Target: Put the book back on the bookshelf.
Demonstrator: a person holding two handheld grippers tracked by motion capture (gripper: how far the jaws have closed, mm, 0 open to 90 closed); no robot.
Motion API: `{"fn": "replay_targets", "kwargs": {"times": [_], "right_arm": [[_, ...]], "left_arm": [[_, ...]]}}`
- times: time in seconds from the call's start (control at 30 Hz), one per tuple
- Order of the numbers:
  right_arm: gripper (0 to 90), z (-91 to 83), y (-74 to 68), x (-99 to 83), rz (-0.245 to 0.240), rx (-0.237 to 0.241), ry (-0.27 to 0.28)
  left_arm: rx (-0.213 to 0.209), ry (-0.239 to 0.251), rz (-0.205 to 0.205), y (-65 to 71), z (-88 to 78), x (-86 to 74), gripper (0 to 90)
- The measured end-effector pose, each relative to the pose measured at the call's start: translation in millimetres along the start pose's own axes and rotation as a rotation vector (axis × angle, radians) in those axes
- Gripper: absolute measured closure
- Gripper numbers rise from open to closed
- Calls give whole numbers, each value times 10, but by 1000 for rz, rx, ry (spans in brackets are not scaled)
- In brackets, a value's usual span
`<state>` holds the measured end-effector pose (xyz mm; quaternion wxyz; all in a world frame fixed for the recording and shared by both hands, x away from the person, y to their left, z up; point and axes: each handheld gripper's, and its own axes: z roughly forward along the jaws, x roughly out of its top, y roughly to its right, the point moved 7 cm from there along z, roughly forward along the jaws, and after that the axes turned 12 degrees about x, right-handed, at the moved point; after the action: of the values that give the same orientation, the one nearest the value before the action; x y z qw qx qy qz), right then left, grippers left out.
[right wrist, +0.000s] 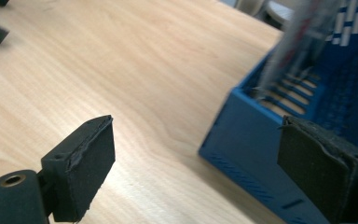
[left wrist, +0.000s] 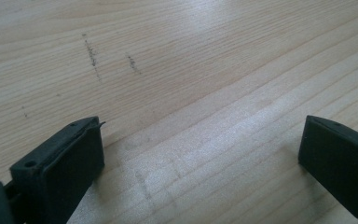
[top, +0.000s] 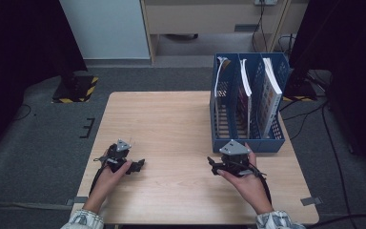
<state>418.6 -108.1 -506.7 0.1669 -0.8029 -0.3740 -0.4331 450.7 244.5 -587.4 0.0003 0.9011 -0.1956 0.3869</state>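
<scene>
We see a light wooden table [top: 171, 124] first, its far right side taken by a blue plastic slotted file rack [top: 246, 143] standing upright. Three thin books or folders [top: 269, 95] stand in its compartments, leaning slightly; titles too small to read. In the right gripper view the rack's near corner [right wrist: 247, 140] sits just beyond the jaws, and its contents are blurred and cut off at the top edge.

Left gripper [top: 134, 166] sits low over the near-left of the table, held in the person's left hand [top: 110, 172]. Its own view shows both black jaws spread wide, bare wood grain between them, nothing gripped. We can't tell whether the jaws touch the tabletop.

Right gripper [top: 213, 164] is at near-right, just in front of the rack, in the right hand [top: 240, 177]. Jaws spread wide too, holding nothing; the right-hand jaw overlaps the rack's front wall in its view, contact unclear. The two grippers are well apart.

Faint dark scuff marks [left wrist: 92, 53] on the wood ahead of the left gripper.
</scene>
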Motion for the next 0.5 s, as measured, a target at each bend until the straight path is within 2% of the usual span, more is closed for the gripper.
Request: {"fn": "replay_targets", "kwargs": {"times": [0.03,0.1,0.17,0.23,0.27,0.33,0.4,0.5], "right_arm": [[118,46,-45,-30,-21,4,-26],[118,66,-63,-42,-24,8,-33],[117,151,-151,-97,-35,42,-66],[117,170,-169,-107,-40,52,-72],[117,228,-212,-142,-35,82,-86],[118,262,-233,-163,-25,93,-89],[119,346,-263,-230,-23,117,-115],[119,394,-265,-256,-6,134,-116]], "left_arm": [[0,1,1,1,-1,0,0],[-3,1,5,6,-3,-1,0],[-4,1,5,7,-4,-2,0],[-4,1,5,7,-3,-2,0],[-4,0,5,8,-3,-1,0],[-4,0,4,8,-3,-1,0],[-4,0,4,8,-3,-1,0],[-4,0,4,11,-2,1,0]]}}
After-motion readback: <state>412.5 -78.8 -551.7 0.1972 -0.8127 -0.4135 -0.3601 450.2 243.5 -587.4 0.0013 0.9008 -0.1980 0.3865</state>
